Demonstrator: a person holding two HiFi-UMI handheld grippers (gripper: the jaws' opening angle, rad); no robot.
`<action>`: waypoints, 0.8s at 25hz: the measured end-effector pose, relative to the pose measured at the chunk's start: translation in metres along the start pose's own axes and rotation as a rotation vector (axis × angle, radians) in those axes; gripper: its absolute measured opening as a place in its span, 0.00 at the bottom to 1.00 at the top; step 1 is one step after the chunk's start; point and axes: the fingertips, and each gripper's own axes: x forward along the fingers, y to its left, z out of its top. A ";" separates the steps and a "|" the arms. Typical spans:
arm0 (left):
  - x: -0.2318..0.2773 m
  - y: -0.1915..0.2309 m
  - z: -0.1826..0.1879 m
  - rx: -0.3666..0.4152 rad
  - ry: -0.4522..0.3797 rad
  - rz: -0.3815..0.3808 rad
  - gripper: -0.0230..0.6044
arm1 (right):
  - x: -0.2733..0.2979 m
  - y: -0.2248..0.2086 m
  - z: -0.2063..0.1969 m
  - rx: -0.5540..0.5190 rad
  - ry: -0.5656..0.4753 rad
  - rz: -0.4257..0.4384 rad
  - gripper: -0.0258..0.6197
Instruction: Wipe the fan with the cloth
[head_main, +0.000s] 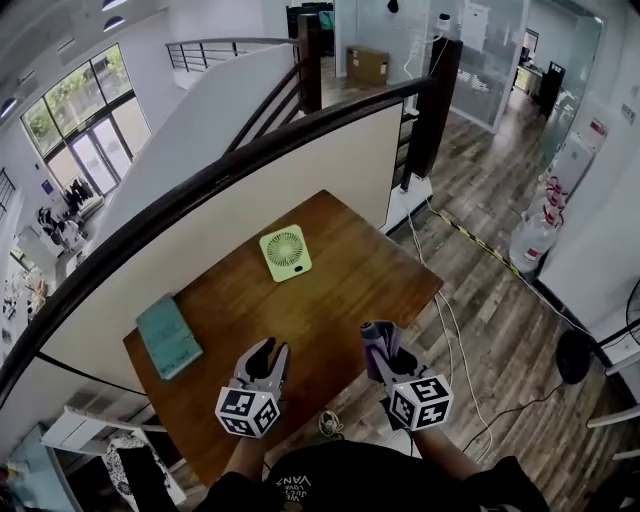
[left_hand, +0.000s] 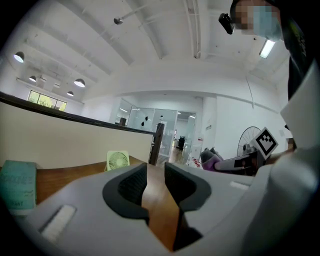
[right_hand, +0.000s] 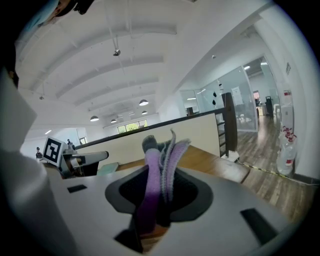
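A small pale green fan (head_main: 286, 253) (left_hand: 118, 160) stands on the wooden table (head_main: 330, 300) toward its far side. My right gripper (head_main: 381, 350) (right_hand: 159, 192) is shut on a folded purple and grey cloth (head_main: 378, 338) (right_hand: 161, 165) that sticks up from between its jaws, near the table's front right edge. My left gripper (head_main: 267, 352) (left_hand: 155, 184) is open over the front of the table, jaws a finger-width apart with only bare wood showing between them. Both grippers are well short of the fan.
A teal book (head_main: 168, 336) (left_hand: 18, 184) lies at the table's left end. Behind the table runs a white half-wall with a dark handrail (head_main: 250, 150). To the right lie wooden floor, a cable (head_main: 450, 320) and water bottles (head_main: 530, 240).
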 end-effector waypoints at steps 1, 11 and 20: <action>0.006 0.006 0.002 -0.002 -0.001 0.001 0.19 | 0.010 -0.002 0.003 -0.002 0.004 0.003 0.22; 0.036 0.060 0.004 -0.036 0.000 0.040 0.19 | 0.080 -0.001 0.018 -0.028 0.038 0.047 0.22; 0.044 0.091 -0.008 -0.069 0.014 0.140 0.20 | 0.133 -0.005 0.026 -0.072 0.069 0.119 0.22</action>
